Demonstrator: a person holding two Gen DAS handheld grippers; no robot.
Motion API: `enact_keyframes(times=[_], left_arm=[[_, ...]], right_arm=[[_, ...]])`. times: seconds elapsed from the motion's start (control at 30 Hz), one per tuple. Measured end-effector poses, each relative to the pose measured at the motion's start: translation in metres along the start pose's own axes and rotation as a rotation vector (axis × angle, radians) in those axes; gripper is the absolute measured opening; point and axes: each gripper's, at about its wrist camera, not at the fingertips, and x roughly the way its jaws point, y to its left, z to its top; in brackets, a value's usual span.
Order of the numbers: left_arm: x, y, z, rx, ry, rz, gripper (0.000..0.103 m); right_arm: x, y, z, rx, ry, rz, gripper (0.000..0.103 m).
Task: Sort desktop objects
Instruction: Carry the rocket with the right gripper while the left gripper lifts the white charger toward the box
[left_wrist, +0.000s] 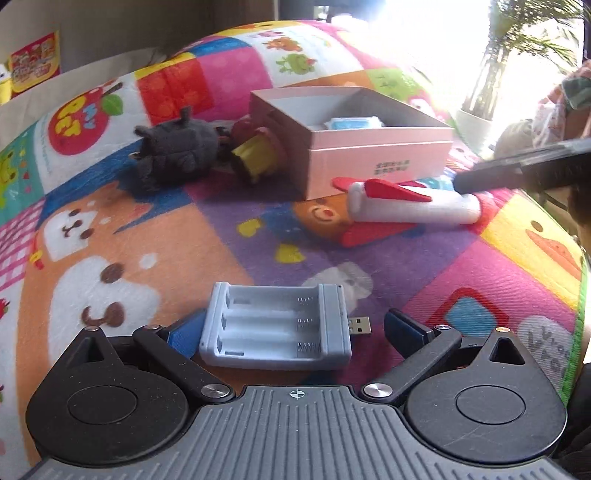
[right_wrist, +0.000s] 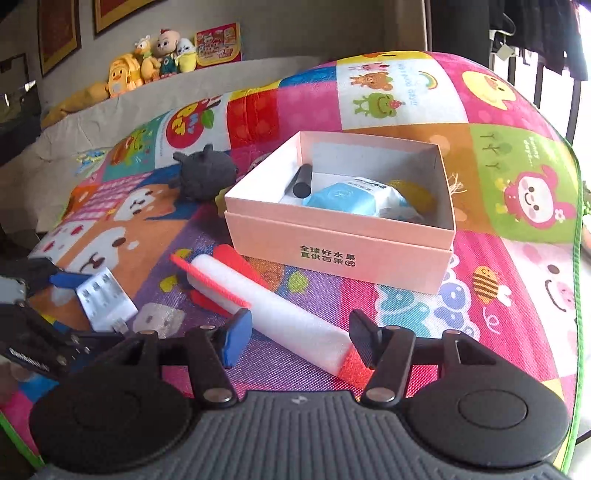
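Straddling foam rocket with right tool half-open, gripping nothing; off-centre bite could pivot it. Left tool wide, empty.

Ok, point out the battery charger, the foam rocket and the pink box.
battery charger (left_wrist: 275, 326), left wrist view, middle battery slot.
foam rocket (right_wrist: 280, 314), right wrist view, white body.
pink box (right_wrist: 332, 254), right wrist view, front wall.
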Motion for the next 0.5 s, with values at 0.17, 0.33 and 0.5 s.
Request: enact_keyframes(times=[0.17, 0.33, 0.5], left_arm=[[0.005, -0.026, 0.002, 0.084, -0.008, -0.029, 0.103], [0.003, -0.019, -0.002, 0.049, 0.001, -0.022, 0.103], [0.001, -0.017, -0.003, 0.053, 0.000, -0.022, 0.103]], right_arm=[[-0.013, -0.028, 0.015, 0.149, -0.144, -0.151, 0.077], [-0.001, -0.064, 0.019, 0.321, -0.139, -0.163, 0.079], [0.011, -0.030, 0.000, 0.132, -0.044, 0.000, 0.093]])
